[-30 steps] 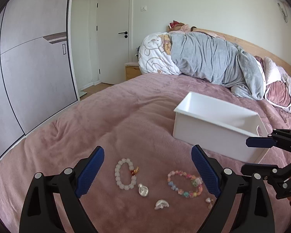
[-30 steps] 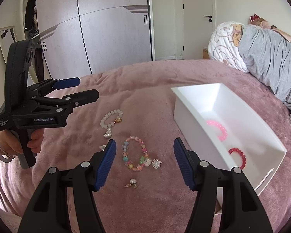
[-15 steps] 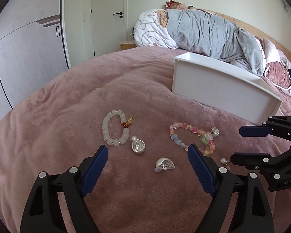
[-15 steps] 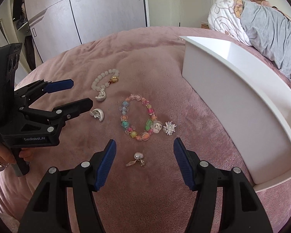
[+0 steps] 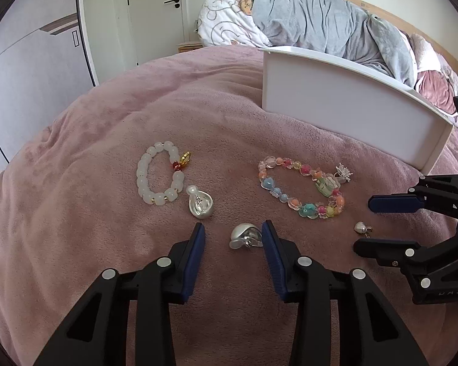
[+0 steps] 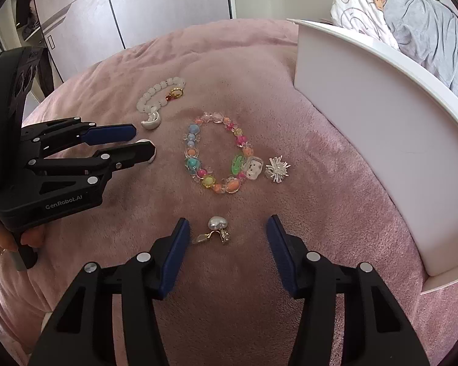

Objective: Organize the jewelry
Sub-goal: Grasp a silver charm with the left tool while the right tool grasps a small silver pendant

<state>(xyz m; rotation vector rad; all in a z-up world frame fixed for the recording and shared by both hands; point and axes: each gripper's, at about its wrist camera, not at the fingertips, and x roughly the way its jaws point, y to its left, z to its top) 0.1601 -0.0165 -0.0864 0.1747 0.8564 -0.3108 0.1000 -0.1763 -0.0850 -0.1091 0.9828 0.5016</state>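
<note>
On the pink blanket lie a white bead bracelet (image 5: 160,177), a silver pendant (image 5: 200,203), a silver shell earring (image 5: 244,235), a colourful bead bracelet (image 5: 302,187), a spiky silver charm (image 6: 277,169) and a pearl earring (image 6: 216,229). My left gripper (image 5: 232,238) is open and low over the blanket, its jaws either side of the shell earring, the right jaw close to it. My right gripper (image 6: 227,235) is open, its jaws either side of the pearl earring. The white box (image 5: 345,103) stands behind the colourful bracelet.
A grey and white duvet heap (image 5: 305,21) lies at the head of the bed. A wardrobe (image 6: 137,3) and a door (image 5: 155,12) stand beyond the bed's left edge. The box wall (image 6: 381,122) is close on my right gripper's right.
Both grippers have come down and forward to the blanket. The left jaws have narrowed around the shell earring. The right jaws now straddle the pearl earring.
</note>
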